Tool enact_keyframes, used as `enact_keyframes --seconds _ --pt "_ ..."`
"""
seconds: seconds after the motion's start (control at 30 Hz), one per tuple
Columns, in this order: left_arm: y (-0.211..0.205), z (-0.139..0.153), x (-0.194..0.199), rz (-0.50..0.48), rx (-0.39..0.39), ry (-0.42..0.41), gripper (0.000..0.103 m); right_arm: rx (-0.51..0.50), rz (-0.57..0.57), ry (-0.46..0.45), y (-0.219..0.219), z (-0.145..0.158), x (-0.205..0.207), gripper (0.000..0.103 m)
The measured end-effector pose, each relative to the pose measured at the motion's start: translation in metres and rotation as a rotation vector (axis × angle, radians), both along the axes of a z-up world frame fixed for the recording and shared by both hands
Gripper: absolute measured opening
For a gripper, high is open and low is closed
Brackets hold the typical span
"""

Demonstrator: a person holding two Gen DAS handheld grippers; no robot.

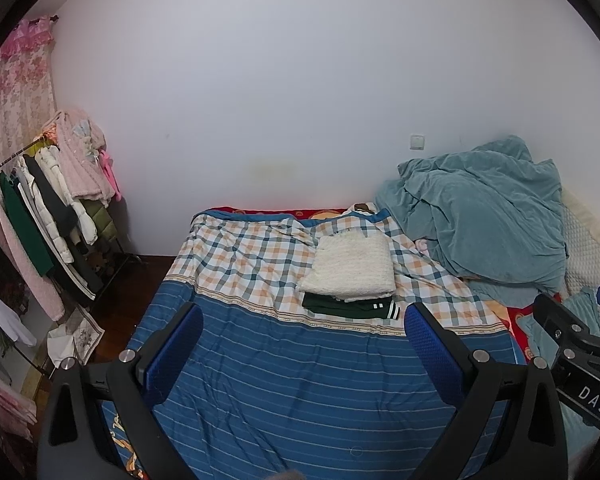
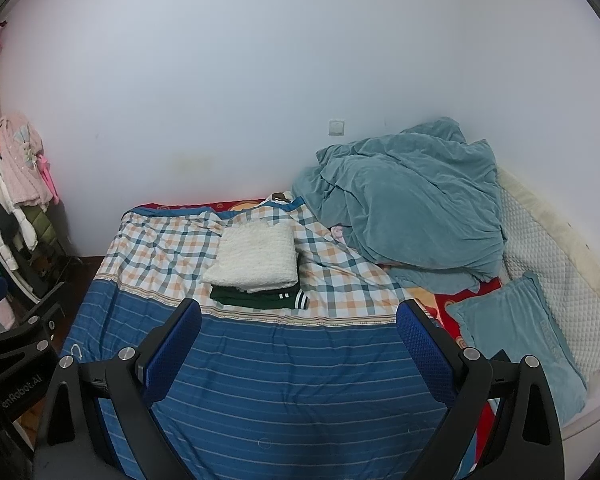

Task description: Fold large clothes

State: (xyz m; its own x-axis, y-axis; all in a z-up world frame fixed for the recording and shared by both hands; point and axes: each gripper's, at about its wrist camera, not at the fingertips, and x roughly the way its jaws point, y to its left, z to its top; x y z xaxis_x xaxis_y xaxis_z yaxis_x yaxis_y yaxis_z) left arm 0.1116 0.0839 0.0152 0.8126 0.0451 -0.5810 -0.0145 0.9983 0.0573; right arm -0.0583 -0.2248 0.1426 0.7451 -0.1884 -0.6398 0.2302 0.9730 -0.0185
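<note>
A folded white knit garment [image 1: 350, 270] [image 2: 254, 258] lies on top of a folded dark green garment with white stripes [image 1: 352, 306] [image 2: 260, 298], stacked on the checked part of the bed sheet [image 1: 244, 264] [image 2: 160, 248]. My left gripper [image 1: 304, 320] is open and empty, held above the blue striped sheet [image 1: 300, 380], short of the stack. My right gripper [image 2: 298, 318] is open and empty, likewise short of the stack. The right gripper's body shows at the right edge of the left wrist view [image 1: 572, 344].
A crumpled teal blanket [image 1: 484, 208] [image 2: 412, 200] is piled at the back right of the bed. A teal pillow [image 2: 520, 336] and a white quilted pad [image 2: 548, 248] lie at the right. A clothes rack [image 1: 48, 216] with hanging garments stands left of the bed.
</note>
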Motion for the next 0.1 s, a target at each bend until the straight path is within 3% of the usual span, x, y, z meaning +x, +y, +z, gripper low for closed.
enact_keyframes --seconds 0.1 --pt "0.0005 0.002 -0.002 0.008 -0.001 -0.011 0.103 0.0 0.0 0.003 0.0005 -0.0001 0.0 0.099"
